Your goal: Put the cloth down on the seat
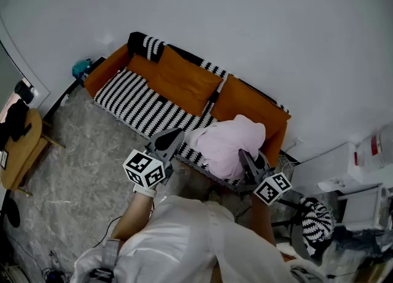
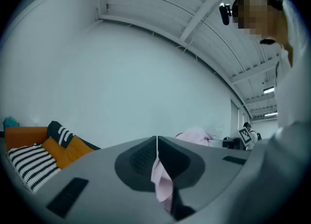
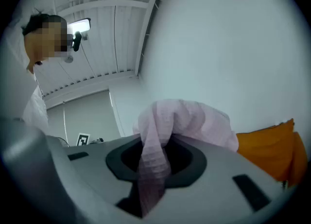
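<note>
— How are the arms held?
— Both reach forward from the chest. The left forearm (image 1: 131,217) and the right forearm (image 1: 262,213) are bare, and each hand holds its gripper level, pointing away from the body.
— And the jaws?
— The left gripper (image 1: 176,134) has its jaws pressed almost together on a thin fold of the cloth (image 1: 227,147). The right gripper (image 1: 247,155) clamps a thicker bunch, so its jaws stand a little apart.
— How do the two sit?
— Side by side, near each other.
</note>
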Tool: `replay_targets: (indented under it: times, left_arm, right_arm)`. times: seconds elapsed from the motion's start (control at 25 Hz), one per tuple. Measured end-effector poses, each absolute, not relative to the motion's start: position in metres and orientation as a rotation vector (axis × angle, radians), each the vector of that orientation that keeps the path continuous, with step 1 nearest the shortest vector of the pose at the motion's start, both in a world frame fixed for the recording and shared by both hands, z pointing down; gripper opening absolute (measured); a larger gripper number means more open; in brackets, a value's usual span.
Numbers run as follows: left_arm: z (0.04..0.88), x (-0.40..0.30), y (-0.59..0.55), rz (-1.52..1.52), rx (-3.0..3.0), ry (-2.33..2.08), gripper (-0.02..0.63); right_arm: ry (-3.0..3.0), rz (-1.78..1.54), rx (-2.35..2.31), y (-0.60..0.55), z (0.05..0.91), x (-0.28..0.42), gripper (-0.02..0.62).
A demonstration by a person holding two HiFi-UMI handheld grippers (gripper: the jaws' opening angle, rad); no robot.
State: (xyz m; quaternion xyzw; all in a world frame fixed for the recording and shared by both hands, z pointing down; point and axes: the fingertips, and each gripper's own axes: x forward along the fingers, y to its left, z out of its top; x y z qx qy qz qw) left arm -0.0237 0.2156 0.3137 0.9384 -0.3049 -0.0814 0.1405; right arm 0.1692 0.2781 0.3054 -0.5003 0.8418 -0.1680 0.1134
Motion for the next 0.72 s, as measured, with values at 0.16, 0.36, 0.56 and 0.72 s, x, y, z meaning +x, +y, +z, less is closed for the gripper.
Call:
replay_targets:
  times: [0.16,0.36,0.56,0.72]
  left_arm:
    - [0.318,-0.026,0.209,-0.240,2.696,-0.901,0.023]
    - [0.326,-0.027,0.199,-0.235,2.659,-0.921,0.023]
    - [0.332,-0.027,0.197,-0.232,2.644,-0.933,0.023]
    - [0.335,-0.026,0.197,-0.224,2.630,-0.940,0.023]
  right_arm:
    - [2.462,-0.508,-1.469,0.271,0.312,0.171,0.092]
    - [2.455,-0.553,-1.462,0.257,0.318,0.174,0.092]
    - [2.453,-0.574,-1.452,0.251,0.323,0.177,0.092]
    - [2.450,-0.583,-1.444,0.248,0.323,0.179,0.092]
